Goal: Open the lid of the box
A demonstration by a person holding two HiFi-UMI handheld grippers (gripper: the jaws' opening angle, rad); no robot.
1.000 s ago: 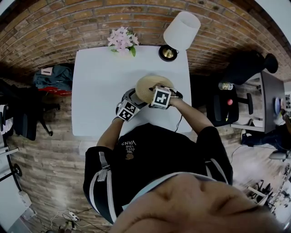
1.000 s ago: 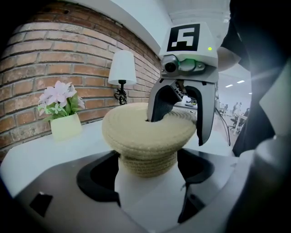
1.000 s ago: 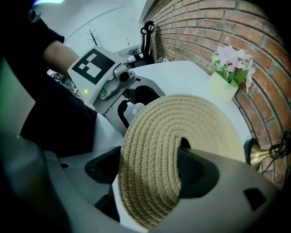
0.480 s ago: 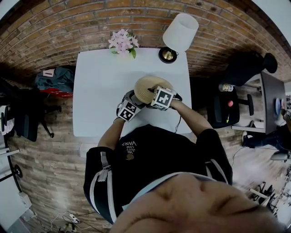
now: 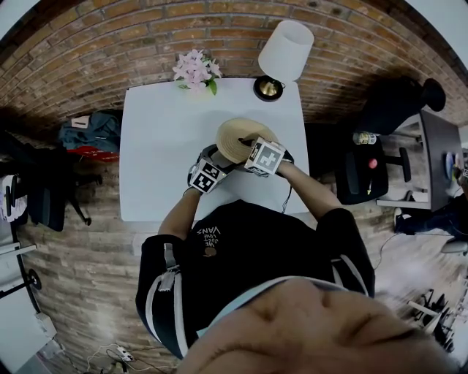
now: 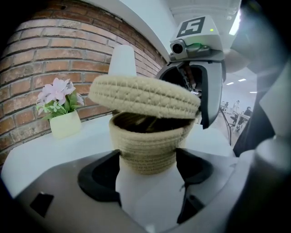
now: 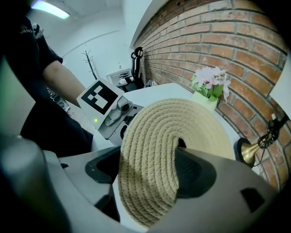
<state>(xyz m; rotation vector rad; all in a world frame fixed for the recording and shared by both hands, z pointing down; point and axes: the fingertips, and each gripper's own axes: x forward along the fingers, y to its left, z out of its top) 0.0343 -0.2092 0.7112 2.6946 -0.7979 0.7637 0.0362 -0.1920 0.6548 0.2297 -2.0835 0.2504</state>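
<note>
Lid (image 6: 145,95) tilted above woven box (image 6: 148,148); dark interior, contents indiscernible

Your head view is evenly bright, fisheye-bent and black at the corners. A ceiling light (image 7: 49,8) glares; the lid (image 6: 145,95) shadows the box (image 6: 148,148) mouth.

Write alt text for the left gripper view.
A woven box sits clamped in the left gripper on a white table, its lid held tilted above the opening by the right gripper behind it. Pink flowers stand left, before a brick wall.
</note>
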